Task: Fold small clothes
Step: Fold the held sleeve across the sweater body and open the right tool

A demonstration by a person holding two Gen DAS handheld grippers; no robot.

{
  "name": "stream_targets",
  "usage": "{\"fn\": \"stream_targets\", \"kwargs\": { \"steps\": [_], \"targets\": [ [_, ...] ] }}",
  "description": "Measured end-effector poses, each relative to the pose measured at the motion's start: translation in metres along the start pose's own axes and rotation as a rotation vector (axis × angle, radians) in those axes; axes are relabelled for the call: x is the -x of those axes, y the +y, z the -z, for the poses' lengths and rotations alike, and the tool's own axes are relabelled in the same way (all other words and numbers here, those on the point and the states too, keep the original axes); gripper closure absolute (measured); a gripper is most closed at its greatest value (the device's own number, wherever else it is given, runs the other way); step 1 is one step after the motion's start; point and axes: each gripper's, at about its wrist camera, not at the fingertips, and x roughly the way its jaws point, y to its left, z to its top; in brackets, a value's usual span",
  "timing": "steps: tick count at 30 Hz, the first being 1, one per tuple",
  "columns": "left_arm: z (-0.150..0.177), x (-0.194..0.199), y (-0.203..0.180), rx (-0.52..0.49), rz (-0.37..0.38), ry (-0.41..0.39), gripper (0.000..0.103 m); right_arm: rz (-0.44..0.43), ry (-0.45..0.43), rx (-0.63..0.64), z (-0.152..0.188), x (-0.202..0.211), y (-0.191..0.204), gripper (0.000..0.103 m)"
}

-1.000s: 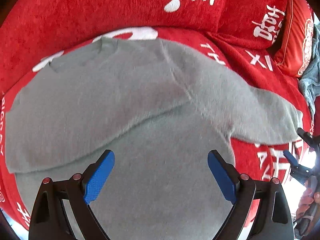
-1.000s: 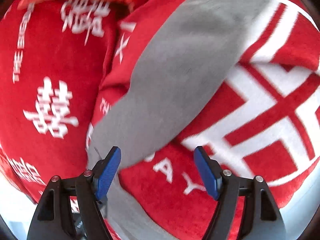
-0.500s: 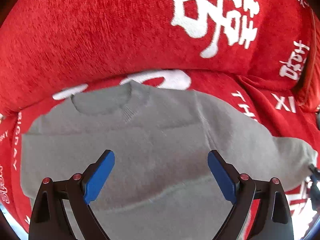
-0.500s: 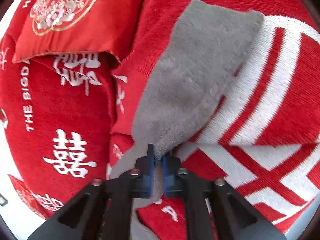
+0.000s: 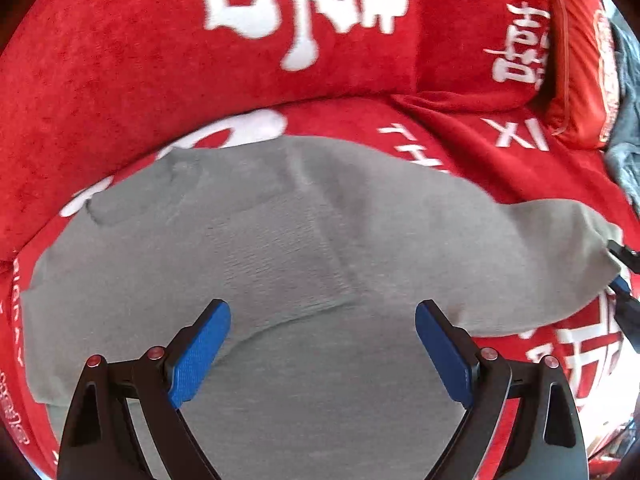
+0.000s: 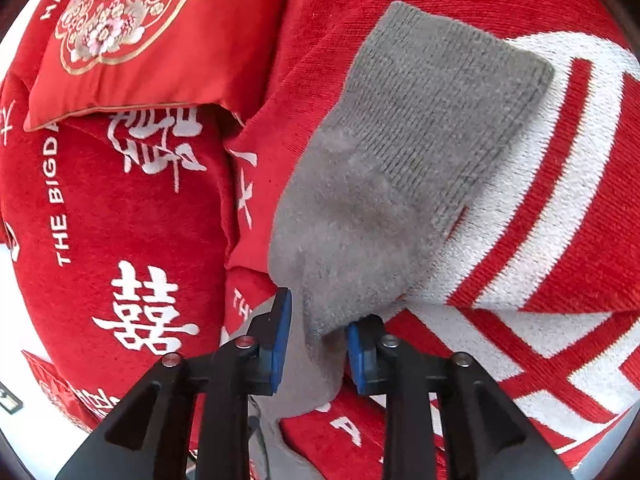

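Left wrist view: red sofa cover (image 5: 120,80) under grey sweater (image 5: 280,260); left gripper (image 5: 322,354) spread, empty.

Count: 1 grey sweater (image 5: 280,264) on the red sofa cover (image 5: 120,60); 1 embroidered red cushion (image 6: 132,40) at the sofa's end; 2 grippers: left gripper (image 5: 323,354), right gripper (image 6: 318,344).

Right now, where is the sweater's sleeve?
In the right wrist view, the grey sleeve lies across the red blanket, its near end between the opening right claw, right of the embroidered cushion.

Home: red sofa (image 5: 120,80), embroidered cushion (image 6: 132,40)
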Motion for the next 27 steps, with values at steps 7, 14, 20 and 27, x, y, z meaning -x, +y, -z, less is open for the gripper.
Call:
{"fn": "stream_targets", "kwargs": {
  "steps": [7, 14, 20, 27],
  "targets": [
    [0.004, -0.023, -0.018, -0.018, 0.02, 0.059, 0.009, -0.07, -0.013, 0.018, 0.002, 0.001, 0.023, 0.096],
    [0.016, 0.019, 0.046, 0.087, 0.082, 0.001, 0.009, -0.15, 0.103, 0.339, 0.04, -0.028, 0.131, 0.096],
    [0.038, 0.036, 0.128, 0.193, 0.028, 0.032, 0.009, -0.196, 0.3, 0.679, 0.139, -0.096, 0.226, 0.096],
    [0.081, 0.049, 0.216, 0.339, -0.071, 0.019, 0.009, -0.064, 0.635, 0.982, 0.296, -0.203, 0.239, 0.096]
  ]
}}
